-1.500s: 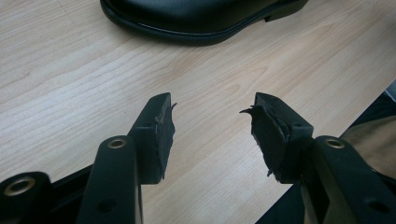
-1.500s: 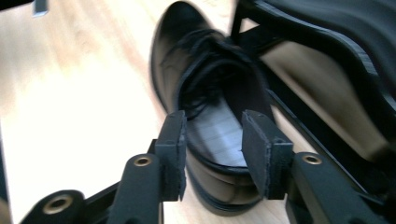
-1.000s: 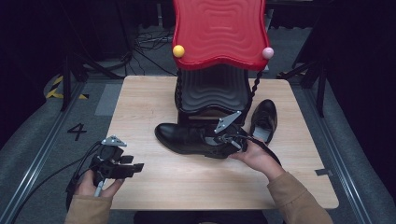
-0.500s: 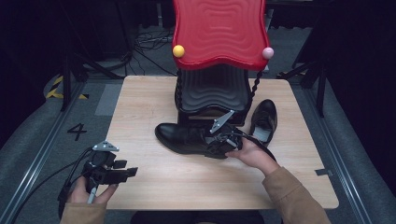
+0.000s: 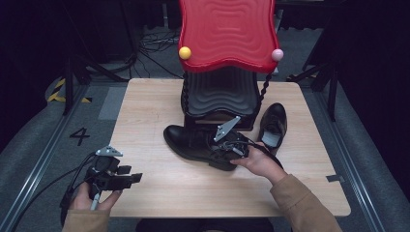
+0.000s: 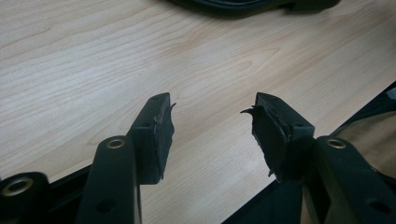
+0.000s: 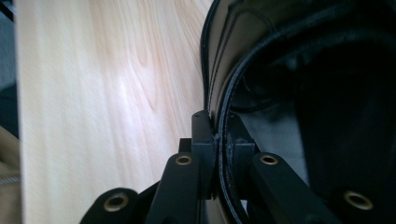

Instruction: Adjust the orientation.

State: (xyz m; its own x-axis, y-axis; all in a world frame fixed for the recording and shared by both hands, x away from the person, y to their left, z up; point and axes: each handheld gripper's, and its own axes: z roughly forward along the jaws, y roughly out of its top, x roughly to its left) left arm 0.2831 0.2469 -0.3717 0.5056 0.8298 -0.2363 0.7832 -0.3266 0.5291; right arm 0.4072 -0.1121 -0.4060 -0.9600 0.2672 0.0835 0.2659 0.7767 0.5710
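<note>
black leather shoe [image 5: 198,141] lay mid-table by the red-topped stand [image 5: 226,34]. right gripper [image 5: 231,147] had just closed, pinching its collar rim, prob to lift it. left gripper [image 5: 126,178] idled open at table [image 5: 159,198] edge. 2nd shoe [image 5: 273,123] & stand base [image 5: 220,94] crowded it behind.

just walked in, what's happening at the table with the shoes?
A person works at a wooden table with a hand-held gripper in each hand. The right hand-held gripper has just closed its jaws on the rim of a black shoe lying in front of a red and black rack. A second black shoe sits to the right of it, untouched. The left hand-held gripper is open and idle over the table's near left corner.
</note>
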